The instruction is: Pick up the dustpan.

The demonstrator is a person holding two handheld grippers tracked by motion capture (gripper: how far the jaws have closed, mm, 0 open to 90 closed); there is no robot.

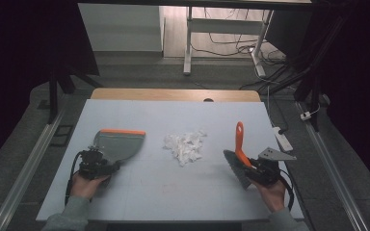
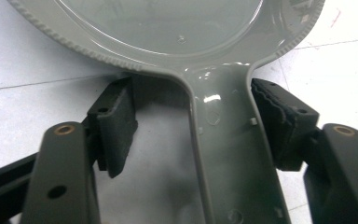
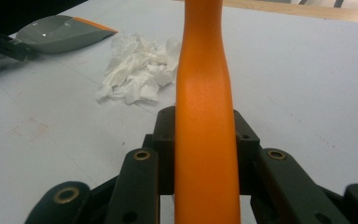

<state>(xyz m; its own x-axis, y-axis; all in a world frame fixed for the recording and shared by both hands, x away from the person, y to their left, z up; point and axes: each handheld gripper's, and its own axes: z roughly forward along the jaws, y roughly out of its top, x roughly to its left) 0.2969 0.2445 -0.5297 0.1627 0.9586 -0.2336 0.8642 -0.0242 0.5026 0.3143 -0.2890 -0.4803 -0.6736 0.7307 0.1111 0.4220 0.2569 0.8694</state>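
A grey dustpan (image 1: 118,144) with an orange front lip lies on the left of the white table (image 1: 173,197). Its handle (image 2: 228,140) runs between the jaws of my left gripper (image 1: 99,166) (image 2: 196,109). The right pad (image 2: 279,116) touches the handle, while a gap separates the left pad (image 2: 116,126) from it. On the right, my right gripper (image 1: 254,166) (image 3: 205,126) is shut on the orange handle (image 3: 205,70) of a hand brush (image 1: 240,139), whose grey bristles (image 1: 236,169) rest on the table. A pile of torn white paper scraps (image 1: 185,145) (image 3: 140,70) lies between the two tools.
A white power strip (image 1: 283,138) lies on the floor just off the table's right edge. Beyond the far wooden edge (image 1: 173,94) stand a desk leg (image 1: 188,43) and loose floor cables (image 1: 250,48). Bare tabletop lies in front of the paper pile.
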